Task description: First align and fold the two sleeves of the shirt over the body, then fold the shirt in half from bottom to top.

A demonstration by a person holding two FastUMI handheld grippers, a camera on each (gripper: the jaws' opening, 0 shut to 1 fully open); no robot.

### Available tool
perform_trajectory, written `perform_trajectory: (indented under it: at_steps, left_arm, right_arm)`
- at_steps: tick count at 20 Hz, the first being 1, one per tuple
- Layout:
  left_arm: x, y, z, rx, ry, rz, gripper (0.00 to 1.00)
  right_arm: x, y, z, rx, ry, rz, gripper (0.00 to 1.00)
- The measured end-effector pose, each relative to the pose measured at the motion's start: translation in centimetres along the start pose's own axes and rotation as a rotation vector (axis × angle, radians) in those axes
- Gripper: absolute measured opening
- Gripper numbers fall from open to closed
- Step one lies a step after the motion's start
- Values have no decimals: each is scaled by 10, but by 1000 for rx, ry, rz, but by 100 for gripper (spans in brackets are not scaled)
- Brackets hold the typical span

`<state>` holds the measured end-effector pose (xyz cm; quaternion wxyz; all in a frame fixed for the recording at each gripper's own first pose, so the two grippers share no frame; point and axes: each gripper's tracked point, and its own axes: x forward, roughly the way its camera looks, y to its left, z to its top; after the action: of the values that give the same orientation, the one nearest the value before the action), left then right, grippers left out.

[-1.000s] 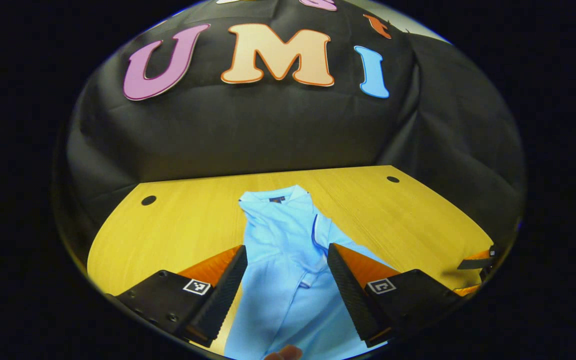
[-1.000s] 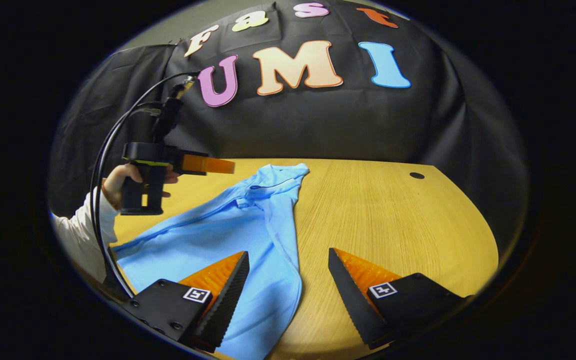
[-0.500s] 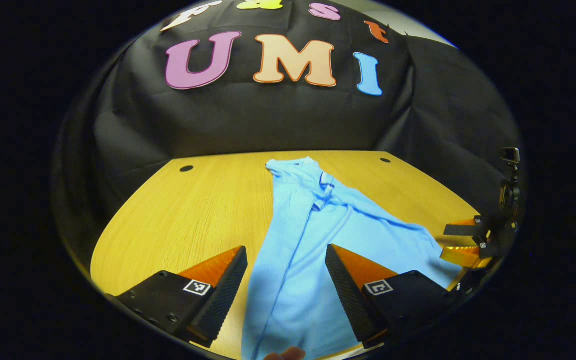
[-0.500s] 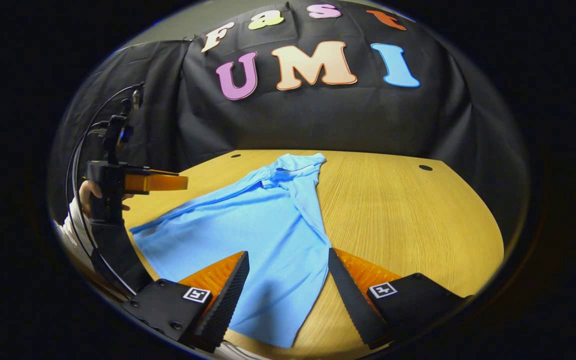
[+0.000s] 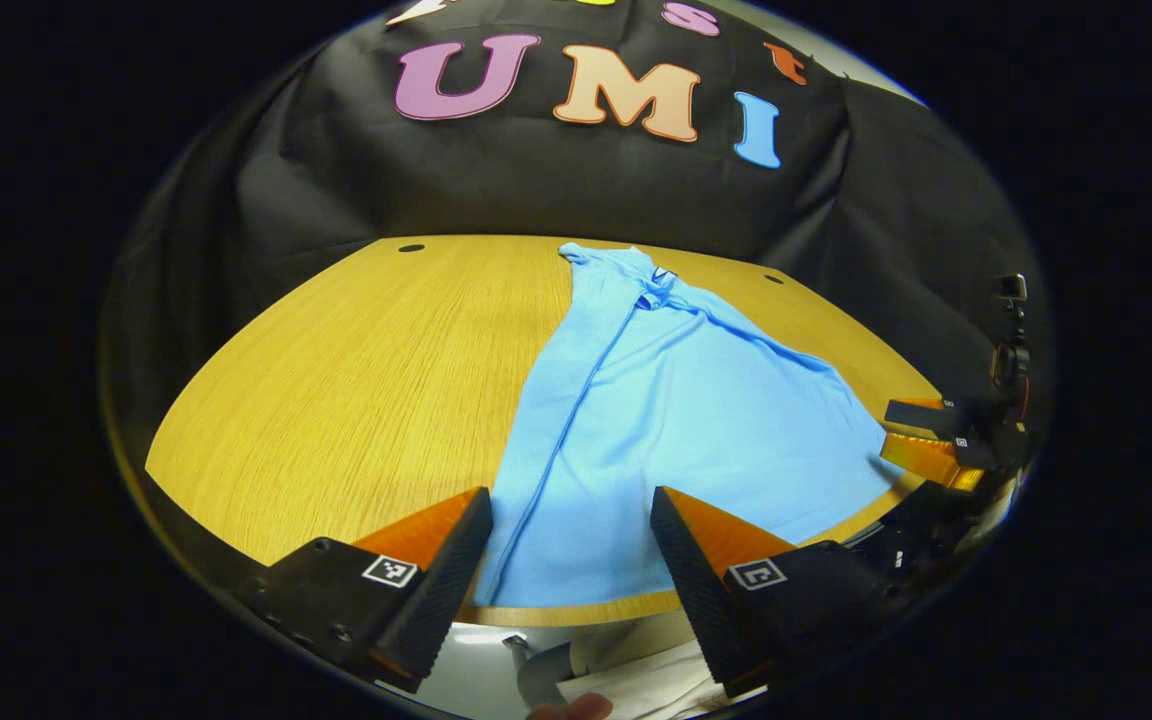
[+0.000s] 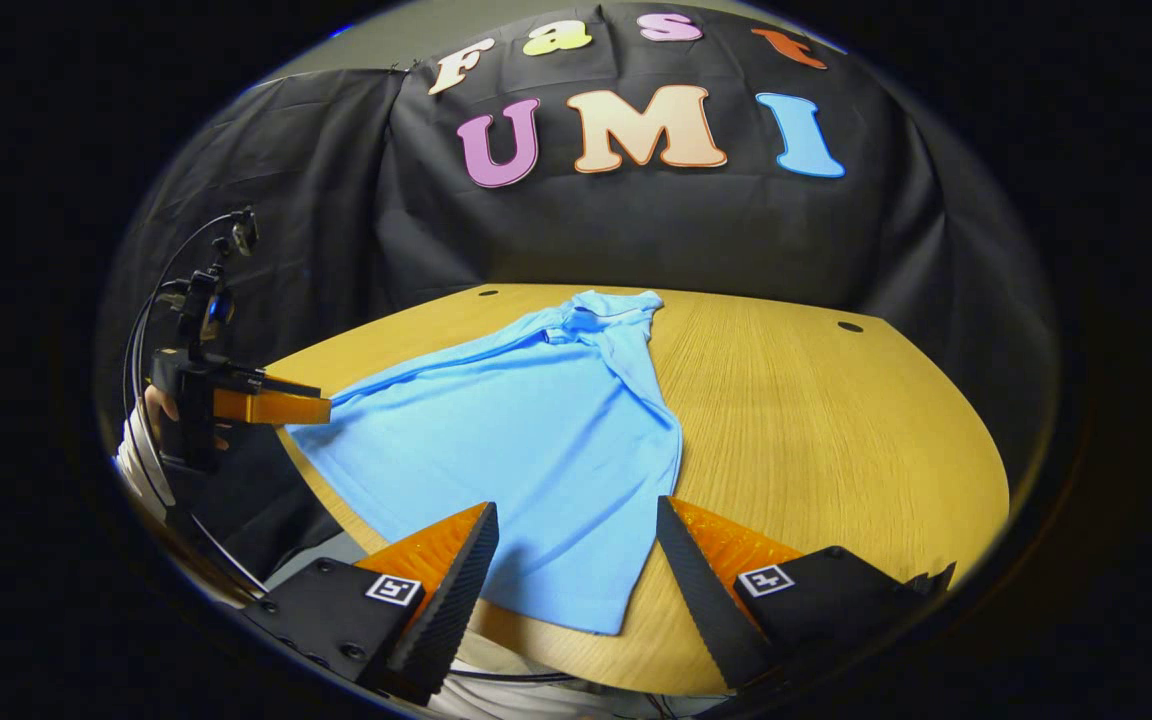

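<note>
A light blue shirt (image 5: 676, 420) lies flat on the wooden table (image 5: 356, 380), collar (image 5: 651, 290) at the far end and hem at the near edge. A fold line runs down its left side. My left gripper (image 5: 569, 500) is open over the hem, at the table's front edge, with nothing between its fingers. In the right gripper view the shirt (image 6: 536, 440) spreads from the far collar (image 6: 601, 310) to the near edge, and my right gripper (image 6: 576, 510) hangs open over its near right corner. The left gripper (image 6: 271, 405), held by a hand (image 6: 151, 405), hovers off the shirt's left corner. The right gripper (image 5: 921, 432) shows by the shirt's right corner.
Small round cable holes sit near the table's far edge (image 5: 411, 247) (image 5: 774, 279) (image 6: 849, 327). The black cloth wall stands behind the table. A cable (image 6: 151, 300) loops up from the left gripper. Pale clothing (image 5: 626, 670) of the person shows below the front edge.
Both grippers have drawn back from over the shirt to the table's near edge. The shirt now lies spread flat, with more of the table and the front edge in sight.
</note>
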<state>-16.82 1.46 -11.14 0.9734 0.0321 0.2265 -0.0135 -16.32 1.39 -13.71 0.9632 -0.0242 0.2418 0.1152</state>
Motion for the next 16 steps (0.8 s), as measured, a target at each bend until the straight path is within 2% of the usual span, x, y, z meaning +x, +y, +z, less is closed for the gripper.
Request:
perform_trajectory:
  at_steps: [4, 12, 14, 16]
  left_arm:
    - [-1, -1, -9, 70, -10, 33, 98]
    - [1, -6, -8, 49, -93, 36, 94]
    - [1, -9, -8, 44, -116, 23, 83]
    - [5, -15, -7, 31, -126, 16, 65]
  right_arm:
    - [-1, 3, -10, -23, 12, -7, 99]
    - [1, 5, -11, -9, -26, -21, 99]
    - [3, 7, -11, -6, -31, -12, 98]
    - [5, 11, -13, -6, -40, 0, 92]
